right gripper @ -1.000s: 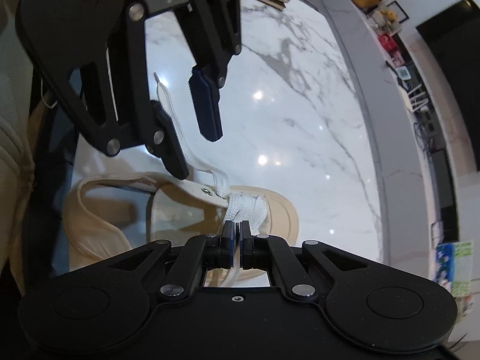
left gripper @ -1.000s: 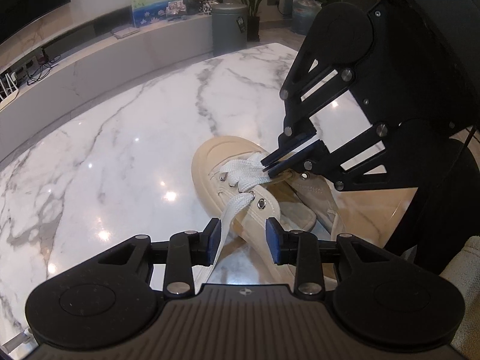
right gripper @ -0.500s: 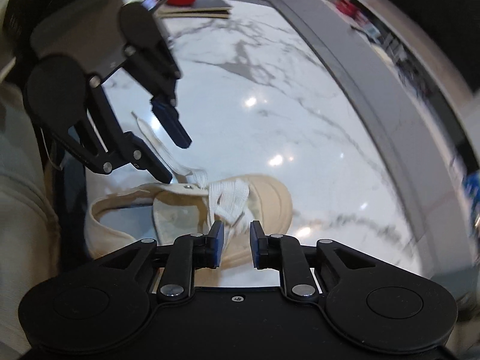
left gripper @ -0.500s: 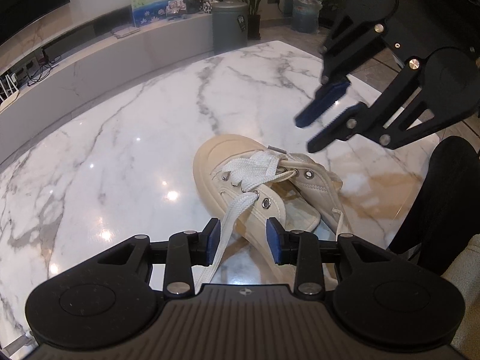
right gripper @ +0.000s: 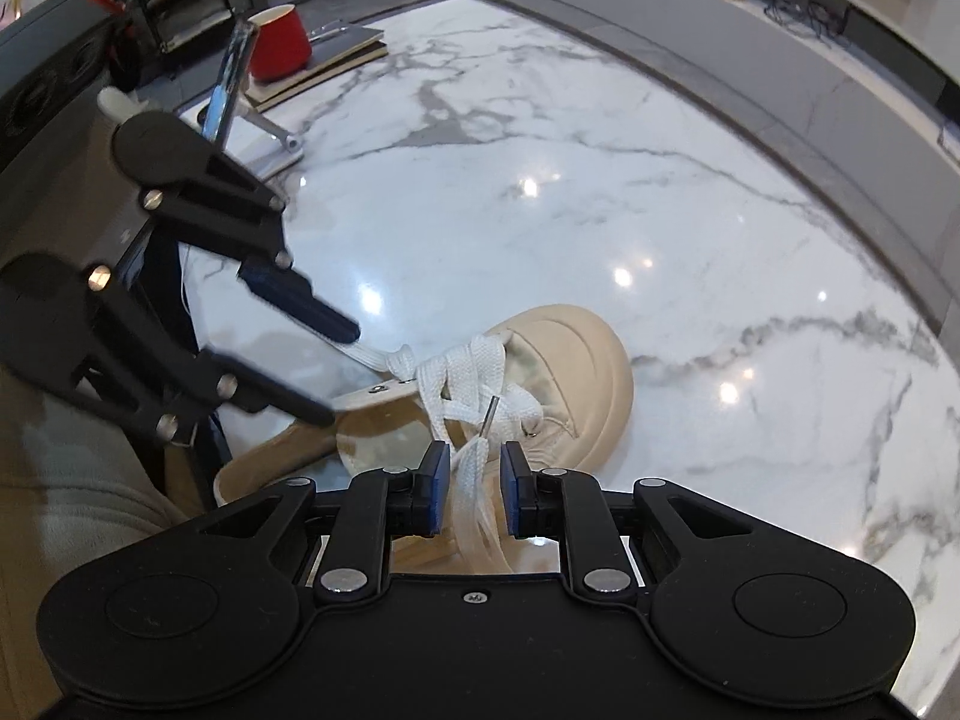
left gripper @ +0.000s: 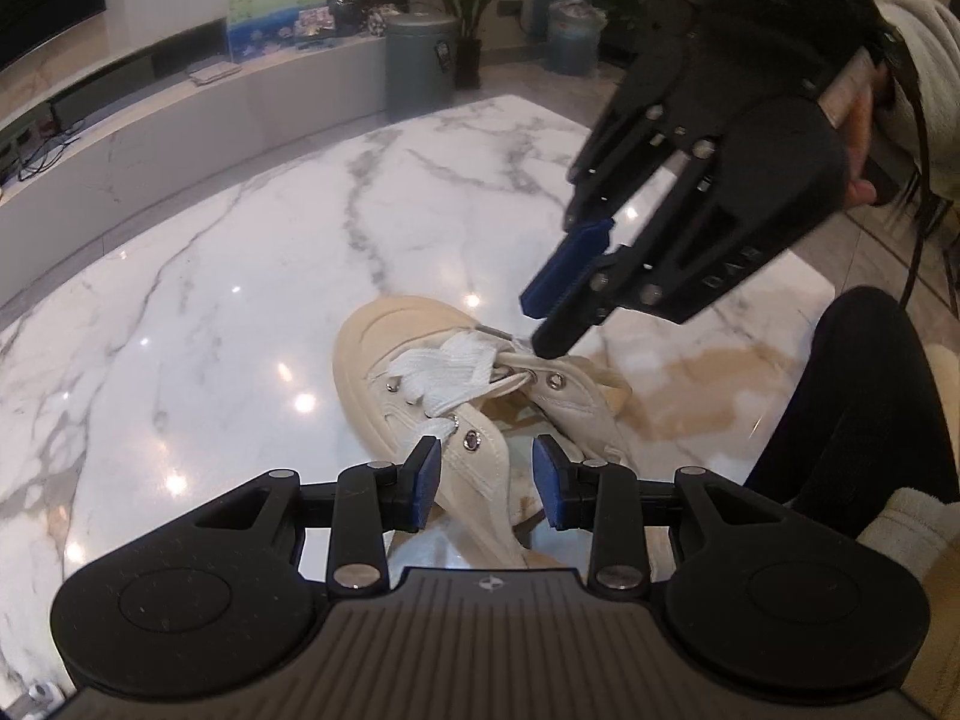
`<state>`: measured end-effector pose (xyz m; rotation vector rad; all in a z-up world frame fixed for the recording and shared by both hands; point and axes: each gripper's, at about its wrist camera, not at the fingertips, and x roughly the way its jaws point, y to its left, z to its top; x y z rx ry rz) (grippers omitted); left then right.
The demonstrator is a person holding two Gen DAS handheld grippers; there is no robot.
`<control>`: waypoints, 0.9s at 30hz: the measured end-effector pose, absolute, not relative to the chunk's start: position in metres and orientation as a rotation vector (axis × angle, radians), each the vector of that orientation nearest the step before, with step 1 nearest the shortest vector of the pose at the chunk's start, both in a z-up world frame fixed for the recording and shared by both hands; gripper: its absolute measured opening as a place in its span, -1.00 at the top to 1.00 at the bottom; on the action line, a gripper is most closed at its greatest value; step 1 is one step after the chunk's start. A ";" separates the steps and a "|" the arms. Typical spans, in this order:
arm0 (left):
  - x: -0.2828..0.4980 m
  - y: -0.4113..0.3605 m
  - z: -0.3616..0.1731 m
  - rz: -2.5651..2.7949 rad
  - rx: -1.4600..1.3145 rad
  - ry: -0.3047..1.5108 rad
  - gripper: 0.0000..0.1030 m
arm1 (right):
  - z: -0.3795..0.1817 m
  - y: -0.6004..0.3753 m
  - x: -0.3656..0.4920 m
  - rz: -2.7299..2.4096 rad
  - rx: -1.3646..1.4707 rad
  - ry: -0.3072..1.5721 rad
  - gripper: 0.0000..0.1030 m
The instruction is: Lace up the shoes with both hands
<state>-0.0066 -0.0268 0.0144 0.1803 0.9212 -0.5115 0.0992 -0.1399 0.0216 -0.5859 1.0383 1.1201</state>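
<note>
My left gripper has jaws released, straddling the shoe's near eyelet flap on the worktop. My right gripper has jaws apart, the lace end lying loose between them.

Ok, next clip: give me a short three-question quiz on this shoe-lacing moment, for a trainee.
1. True or false: the shoe lies on a wooden table.
2. What is between the right gripper pads? A the lace's metal-tipped end; B the shoe's heel; C nothing.
3. Fill in: the cup at the far end of the table is ___.
Key: 1 false, the table is white marble. 2 A, lying loose there, not pinched. 3 red.
</note>
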 end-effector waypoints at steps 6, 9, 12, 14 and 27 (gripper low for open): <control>-0.002 -0.025 0.009 -0.517 0.175 0.940 0.56 | 0.014 -0.138 0.112 1.110 -0.533 1.089 0.69; 0.000 -0.024 0.006 -0.512 0.171 0.948 0.61 | 0.010 -0.137 0.116 1.124 -0.505 1.131 0.69; 0.000 -0.021 0.005 -0.502 0.165 0.954 0.61 | -0.001 -0.134 0.115 1.139 -0.512 1.175 0.87; -0.001 -0.019 0.005 -0.500 0.160 0.955 0.60 | -0.003 -0.133 0.110 1.152 -0.530 1.166 0.93; -0.003 -0.013 0.007 -0.516 0.116 0.929 0.75 | 0.035 -0.123 0.074 1.196 -0.724 0.955 0.96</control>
